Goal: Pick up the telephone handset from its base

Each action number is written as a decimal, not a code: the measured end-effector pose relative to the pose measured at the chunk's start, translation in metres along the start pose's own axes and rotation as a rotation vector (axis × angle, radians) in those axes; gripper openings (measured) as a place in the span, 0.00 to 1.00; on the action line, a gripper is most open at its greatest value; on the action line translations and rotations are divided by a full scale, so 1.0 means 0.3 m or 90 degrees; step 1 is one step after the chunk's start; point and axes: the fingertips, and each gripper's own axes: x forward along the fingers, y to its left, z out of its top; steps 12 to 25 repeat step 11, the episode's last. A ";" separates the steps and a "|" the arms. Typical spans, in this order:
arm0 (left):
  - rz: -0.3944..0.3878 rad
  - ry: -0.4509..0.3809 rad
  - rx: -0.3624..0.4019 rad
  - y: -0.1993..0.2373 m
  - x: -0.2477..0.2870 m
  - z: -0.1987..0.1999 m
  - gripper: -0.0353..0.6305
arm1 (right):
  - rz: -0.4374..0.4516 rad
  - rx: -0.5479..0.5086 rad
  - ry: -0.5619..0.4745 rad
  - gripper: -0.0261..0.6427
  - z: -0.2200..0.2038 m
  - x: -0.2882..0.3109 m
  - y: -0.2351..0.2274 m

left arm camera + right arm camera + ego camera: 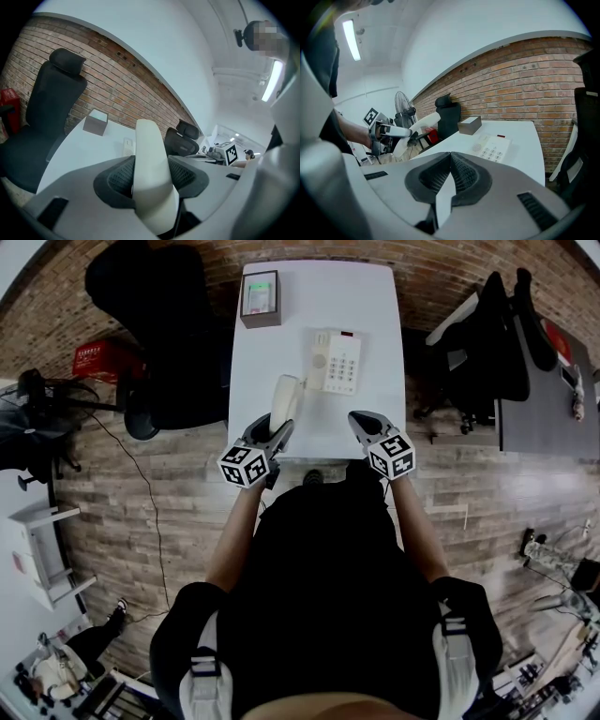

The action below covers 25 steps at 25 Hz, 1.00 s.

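Our left gripper (pixel 279 430) pinches the cream telephone handset (pixel 285 396), off its base (pixel 338 362) and just left of it above the white table (pixel 375 296). Our right gripper (pixel 360 419) is pressed together, empty.

White table (pixel 366 296) lay ahead of left claw (pixel 281 430) and right claw (pixel 362 420). Grey box (pixel 261 298), green-lit top, sat at its far corner, well beyond left claw. Black office chair (pixel 159 324) stood left of that claw; red crate (pixel 101 360) further left, floor fan (pixel 404 110) near it. Second black chair (pixel 502 334) and dark desk (pixel 544 399) stood off right of right claw. Brick wall (pixel 534 75) ran behind table.
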 end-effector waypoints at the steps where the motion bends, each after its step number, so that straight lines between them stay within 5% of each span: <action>1: 0.002 0.000 -0.001 0.002 0.000 -0.001 0.39 | 0.001 0.000 0.000 0.04 0.000 0.003 0.000; 25: 0.005 0.003 -0.003 0.005 0.009 -0.003 0.39 | 0.001 -0.009 0.007 0.03 -0.002 0.005 -0.010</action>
